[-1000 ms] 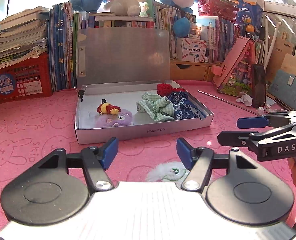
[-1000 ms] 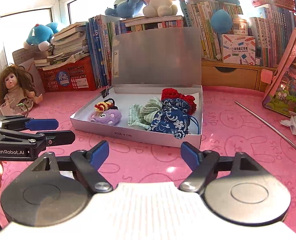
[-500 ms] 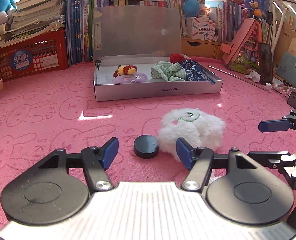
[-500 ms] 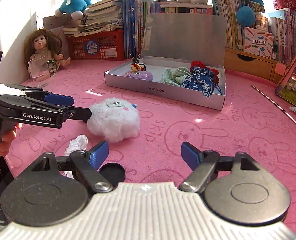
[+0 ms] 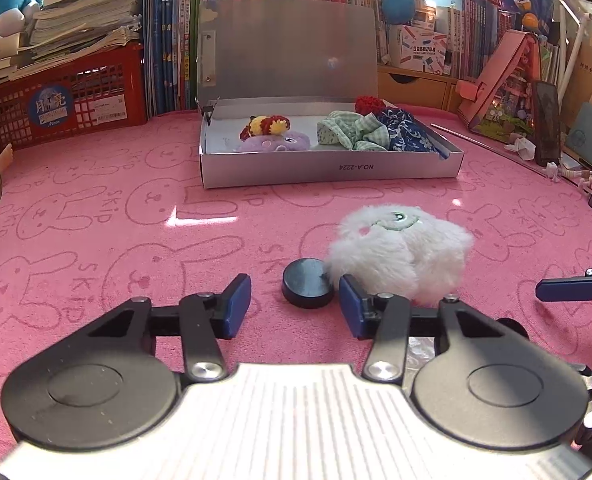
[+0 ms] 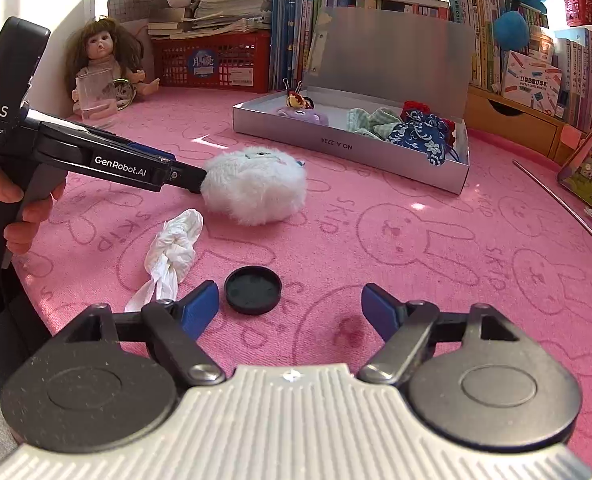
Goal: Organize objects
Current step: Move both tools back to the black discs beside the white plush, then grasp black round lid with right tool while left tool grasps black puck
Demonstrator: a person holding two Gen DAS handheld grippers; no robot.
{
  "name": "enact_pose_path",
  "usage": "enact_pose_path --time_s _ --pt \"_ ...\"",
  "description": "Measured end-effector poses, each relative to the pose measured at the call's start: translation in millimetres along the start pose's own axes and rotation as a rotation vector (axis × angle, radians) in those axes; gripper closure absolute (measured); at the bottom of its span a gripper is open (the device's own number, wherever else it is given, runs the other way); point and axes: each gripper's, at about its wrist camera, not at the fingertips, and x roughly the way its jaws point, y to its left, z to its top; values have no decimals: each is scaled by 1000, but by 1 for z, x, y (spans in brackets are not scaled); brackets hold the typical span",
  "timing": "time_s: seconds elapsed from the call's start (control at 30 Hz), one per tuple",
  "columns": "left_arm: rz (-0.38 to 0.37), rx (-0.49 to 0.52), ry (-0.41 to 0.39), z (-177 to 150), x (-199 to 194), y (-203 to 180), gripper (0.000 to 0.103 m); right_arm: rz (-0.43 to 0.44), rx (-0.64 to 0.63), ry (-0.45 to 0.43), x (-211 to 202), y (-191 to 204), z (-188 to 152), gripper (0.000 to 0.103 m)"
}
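- The left gripper (image 5: 295, 306) sits low over the pink mat (image 5: 95, 220) with its jaws spread wide and nothing between them.
- A black cap (image 5: 308, 288) lies flat on the mat just ahead of the gap between its fingertips, a little toward the right one.
- The white fluffy toy (image 5: 400, 252) rests on the mat ahead and to the right of that gap, touching the cap's right edge; the right fingertip stands just in front of its fur. It is a round ball with no clear long axis.
- Seen from the right wrist, the left gripper's tips reach the toy's (image 6: 255, 188) left side; whether they press into the fur I cannot tell.
- A crumpled tissue (image 6: 171, 252) lies near the toy, and a second black cap (image 6: 253, 289) lies just ahead of the right gripper (image 6: 289, 308), whose jaws are also spread wide and empty.
- The silver box (image 5: 328, 168) stands open straight beyond the toy, well apart from it, already holding small toys and cloth pouches.
- Judgement: the left gripper is the nearer to the toy; it would need to shift to its right to centre the ball before closing.
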Motion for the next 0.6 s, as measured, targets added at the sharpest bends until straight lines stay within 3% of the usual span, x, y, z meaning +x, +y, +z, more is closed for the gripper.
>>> enact_pose_path --time_s 0.3,0.53,0.6 --pt "25 14 8 2 13 -7 51 11 36 -23 0 3 -3 37" --pt "33 10 -2 3 15 -11 66 11 37 -39 -3 8 -3 62" --pt "40 4 -5 3 15 -12 66 9 37 -38 -3 9 -2 67"
